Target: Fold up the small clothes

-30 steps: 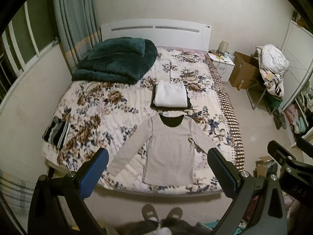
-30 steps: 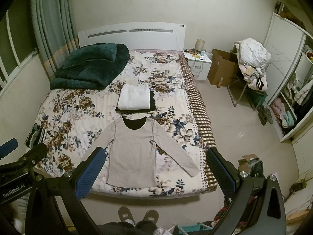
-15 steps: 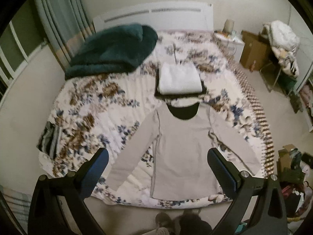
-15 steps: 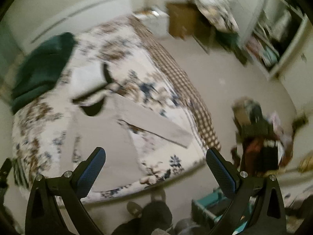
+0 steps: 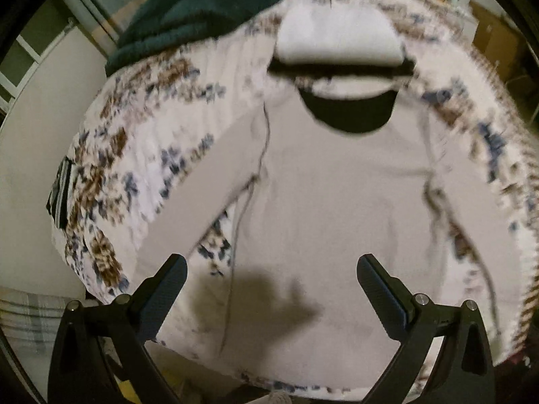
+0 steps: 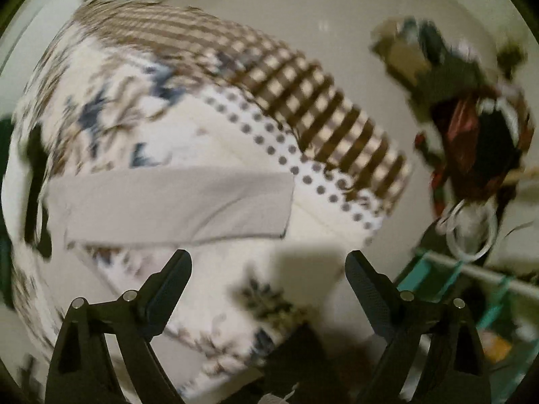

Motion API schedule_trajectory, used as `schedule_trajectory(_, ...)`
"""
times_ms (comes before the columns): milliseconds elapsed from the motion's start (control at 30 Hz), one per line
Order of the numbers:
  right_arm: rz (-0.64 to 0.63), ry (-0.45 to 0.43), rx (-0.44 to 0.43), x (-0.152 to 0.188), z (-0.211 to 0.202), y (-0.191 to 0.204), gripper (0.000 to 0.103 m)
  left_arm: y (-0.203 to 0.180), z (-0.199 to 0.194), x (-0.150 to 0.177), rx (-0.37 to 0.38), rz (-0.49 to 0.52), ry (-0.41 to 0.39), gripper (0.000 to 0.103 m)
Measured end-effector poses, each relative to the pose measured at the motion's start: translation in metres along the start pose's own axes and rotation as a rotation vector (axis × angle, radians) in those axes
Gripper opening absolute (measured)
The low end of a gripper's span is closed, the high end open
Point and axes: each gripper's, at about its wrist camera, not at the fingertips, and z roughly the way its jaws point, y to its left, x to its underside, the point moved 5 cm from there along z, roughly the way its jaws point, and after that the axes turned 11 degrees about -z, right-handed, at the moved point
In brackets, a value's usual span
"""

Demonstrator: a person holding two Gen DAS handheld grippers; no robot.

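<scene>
Both claws are released, holding nothing: the left gripper (image 5: 271,277) hovers over the shirt (image 5: 337,208), the right gripper (image 6: 268,269) over its sleeve (image 6: 175,202). One shirt lies flat on the floral bed (image 5: 145,128). Beyond it sit one folded stack (image 5: 337,38) and one green blanket (image 5: 202,10). Floor (image 6: 337,17) clutter is too blurred to tell.
</scene>
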Motion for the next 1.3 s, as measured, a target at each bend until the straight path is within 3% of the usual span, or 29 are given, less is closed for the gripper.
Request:
schedule_trajectory(167,0.144,0.051,-0.030,-0.007,0.080,-0.021,0.084,-0.004,0.060,0.012,-0.048,-0.021,0.069,0.103)
schedule_trajectory(233,0.184,0.045,-0.066,-0.007,0.101,-0.022,0.076,-0.004,0.075,0.013,-0.047,-0.029,0.088,0.103)
schedule_trajectory(367,0.129,-0.019,-0.030,-0.003,0.114,-0.006,0.063,-0.002,0.095,0.012,-0.051,-0.022,0.088,0.103)
schedule_trajectory(400,0.122,-0.029,-0.013,-0.001,0.115,-0.003,0.049,0.000,0.098,0.012,-0.048,-0.025,0.089,0.103)
schedule_trajectory(433,0.122,-0.044,-0.013,0.002,0.114,-0.002,0.025,0.003,0.101,0.012,-0.047,-0.029,0.093,0.103)
schedule_trajectory(467,0.126,-0.052,-0.024,0.004,0.114,-0.001,0.010,0.005,0.103,0.012,-0.048,-0.032,0.098,0.103)
schedule_trajectory(500,0.133,-0.058,-0.029,0.006,0.111,0.002,0.004,0.008,0.105,0.011,-0.045,-0.038,0.103,0.103)
schedule_trajectory(700,0.021,-0.163,-0.041,0.007,0.054,0.049,0.004,0.041,0.100,0.003,-0.038,-0.087,0.089,0.103)
schedule_trajectory(867,-0.271,-0.186,-0.100,0.018,0.000,0.170,0.004,0.090,0.092,-0.004,-0.058,-0.140,0.059,0.103)
schedule_trajectory(1000,-0.625,-0.140,-0.157,0.080,-0.012,0.299,0.004,0.140,0.088,-0.001,-0.100,-0.200,0.050,0.103)
schedule_trajectory(1100,-0.928,-0.108,-0.153,0.167,0.000,0.395,0.004,0.181,0.089,0.009,-0.145,-0.253,0.060,0.103)
schedule_trajectory(1167,-1.108,-0.074,-0.134,0.227,0.019,0.436,0.004,0.205,0.092,0.017,-0.173,-0.283,0.070,0.103)
schedule_trajectory(1300,-1.386,0.007,-0.062,0.333,0.062,0.469,0.004,0.250,0.103,0.035,-0.227,-0.330,0.096,0.103)
